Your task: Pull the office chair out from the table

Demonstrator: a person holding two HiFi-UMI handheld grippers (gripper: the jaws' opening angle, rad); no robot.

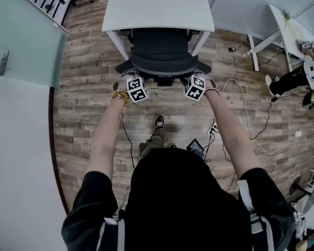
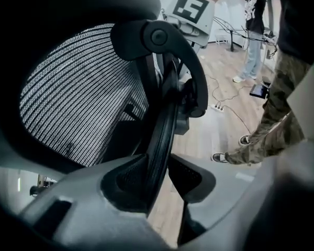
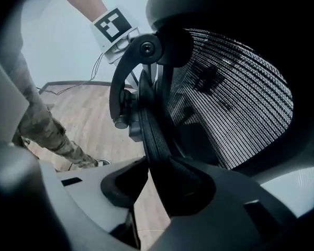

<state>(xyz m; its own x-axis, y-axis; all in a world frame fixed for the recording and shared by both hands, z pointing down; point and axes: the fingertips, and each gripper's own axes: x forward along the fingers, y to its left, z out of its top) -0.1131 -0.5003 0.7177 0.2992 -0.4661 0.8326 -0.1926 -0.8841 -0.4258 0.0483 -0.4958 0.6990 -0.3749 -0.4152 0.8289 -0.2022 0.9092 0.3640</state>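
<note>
Finding: the task stands at its opening stage. The office chair (image 1: 164,56) sits on the wooden floor (image 1: 89,95) hard against the near edge of the white table (image 1: 157,7), between the table's legs. Its armrests reach that edge and its seat appears to lie tucked beneath, so only the backrest and part of the base stand clear on the person's side. The left gripper (image 1: 130,76) is at the left side of the backrest and the right gripper (image 1: 199,76) at the right side, both at like height, with the person's arms stretched forward. In the left gripper view the dark backrest rim (image 2: 165,129) runs down between the jaws, and the pads look closed against it at their tips. Floor shows through lower down, where the rim leaves them. The right gripper view gives the mirror case, its rim (image 3: 149,124) seated between the pads and apparently clamped. Judgement: reaching and gripping are done on both sides. The pull itself is either not begun or barely so, since no open floor shows between the chair and the table edge. Remaining: draw the chair straight back toward the person until the seat and armrests clear the near edge. Note: cables (image 1: 246,114) lie on the floor to the right, well apart from the chair's likely path
</note>
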